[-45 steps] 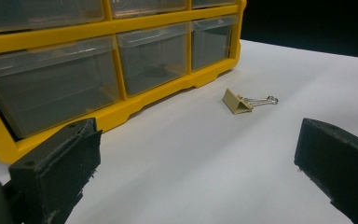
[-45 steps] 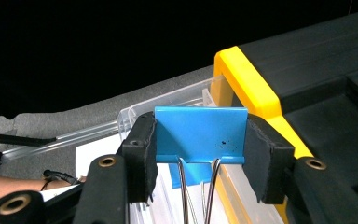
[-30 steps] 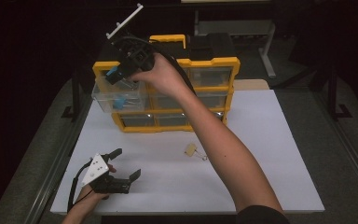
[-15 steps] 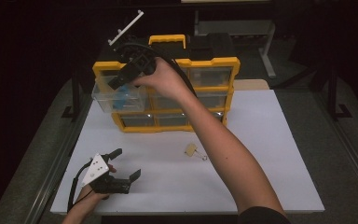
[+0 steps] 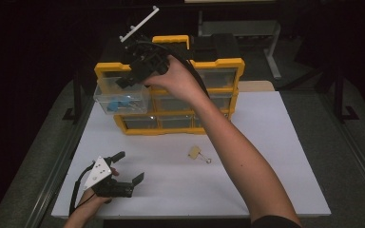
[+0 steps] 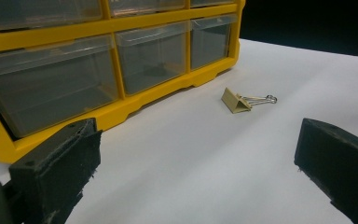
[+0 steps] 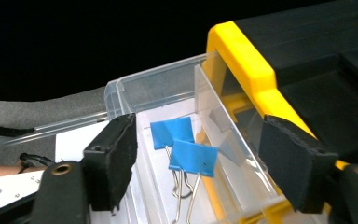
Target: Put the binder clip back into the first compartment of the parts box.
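- Nearest, at the front left of the white table (image 5: 275,190), the left gripper (image 5: 129,167) rests low with its jaws spread wide and nothing between them.
- Ahead of it and to the right, well apart, a tan binder clip (image 6: 237,100) lies flat on the table with its wire handles folded out to the right.
- Farther back stands the yellow drawer cabinet (image 5: 218,64). Its upper-left clear drawer (image 5: 105,97) is pulled out toward the near left.
- Two blue binder clips (image 7: 186,144) lie in that drawer, one overlapping the other, wire handles pointing toward the camera in the right gripper view.
- The right gripper (image 7: 196,154) hovers just above the drawer. Its jaws have just been opening and now stand apart, straddling the clips from above without touching them.
- Judged from their look, the clips are light, stiff, sprung steel with smooth painted sides, so they could skid or tip. The flat blue body, pinched across its two faces, seems the surest hold. The thin wire loops would likely swivel.
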Available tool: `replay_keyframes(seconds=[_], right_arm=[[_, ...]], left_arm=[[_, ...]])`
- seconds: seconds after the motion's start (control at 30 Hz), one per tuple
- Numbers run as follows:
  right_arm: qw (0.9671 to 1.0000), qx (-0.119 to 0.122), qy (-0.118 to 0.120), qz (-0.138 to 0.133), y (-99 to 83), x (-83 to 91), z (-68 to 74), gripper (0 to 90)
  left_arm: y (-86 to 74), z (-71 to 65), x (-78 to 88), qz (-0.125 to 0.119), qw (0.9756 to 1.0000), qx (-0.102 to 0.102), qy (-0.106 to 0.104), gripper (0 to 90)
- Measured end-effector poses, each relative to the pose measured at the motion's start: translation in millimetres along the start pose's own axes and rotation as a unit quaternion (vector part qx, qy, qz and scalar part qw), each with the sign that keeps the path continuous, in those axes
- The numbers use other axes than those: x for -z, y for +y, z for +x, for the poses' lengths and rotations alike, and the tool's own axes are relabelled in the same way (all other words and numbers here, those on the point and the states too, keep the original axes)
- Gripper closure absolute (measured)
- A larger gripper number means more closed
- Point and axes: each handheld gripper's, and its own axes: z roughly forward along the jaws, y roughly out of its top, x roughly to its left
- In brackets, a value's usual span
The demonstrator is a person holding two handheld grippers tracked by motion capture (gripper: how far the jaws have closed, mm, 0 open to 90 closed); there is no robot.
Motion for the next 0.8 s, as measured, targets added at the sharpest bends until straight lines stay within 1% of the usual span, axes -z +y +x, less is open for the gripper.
replay_keyframes(seconds=[0.07, 0.2, 0.23, 0.27, 0.3, 0.47, 0.5, 0.57, 0.7, 0.73, 0.8], right_arm=[[1.0, -0.008, -0.001, -0.004, -3.1, 4.9, 0.2, 24.3], [0.9998, -0.014, -0.012, -0.007, -8.9, 12.2, -0.6, 20.2], [0.9995, -0.028, -0.012, -0.006, -10.0, 15.0, 1.0, 19.9], [0.9995, -0.028, -0.012, -0.006, -10.0, 15.0, 1.0, 19.9], [0.9993, -0.035, -0.013, -0.008, -15.2, 20.3, -0.3, 17.8], [0.9991, -0.037, -0.02, -0.007, -22.1, 26.8, -1.0, 16.8], [0.9991, -0.034, -0.022, -0.008, -23.8, 28.0, -1.7, 16.5], [0.9989, -0.04, -0.022, -0.007, -27.4, 31.5, -1.3, 15.8], [0.9989, -0.035, -0.032, -0.004, -35.4, 34.5, -3.2, 13.7], [0.9987, -0.039, -0.034, -0.001, -37.1, 35.7, -2.5, 13.7], [0.9987, -0.036, -0.037, 0.0, -40.4, 37.3, -2.2, 13.3]], left_arm=[[-0.3, 0.5, -0.1, 0.001, 1.0, 0.0, 0.001, 0.0], [-0.6, 0.7, 0.0, 0.002, 1.0, -0.001, 0.001, 0.0], [-0.4, 0.8, 0.3, 0.004, 1.0, -0.001, 0.001, 0.0], [-0.4, 0.8, 0.3, 0.004, 1.0, -0.001, 0.001, 0.0], [-0.4, 0.4, 0.2, 0.004, 1.0, 0.001, 0.001, 0.0], [-0.6, 0.5, -0.2, 0.005, 1.0, 0.0, 0.001, 0.0], [-0.7, 0.2, -0.2, 0.005, 1.0, 0.002, 0.001, 0.0], [-0.6, 0.4, 0.0, 0.005, 1.0, 0.001, 0.002, 0.0], [-0.7, 0.4, -0.2, 0.003, 1.0, 0.001, 0.002, 0.0], [-0.8, 0.3, -0.3, 0.003, 1.0, 0.002, 0.002, 0.0], [-0.8, 0.1, -0.5, 0.003, 1.0, 0.003, 0.001, 0.0]])
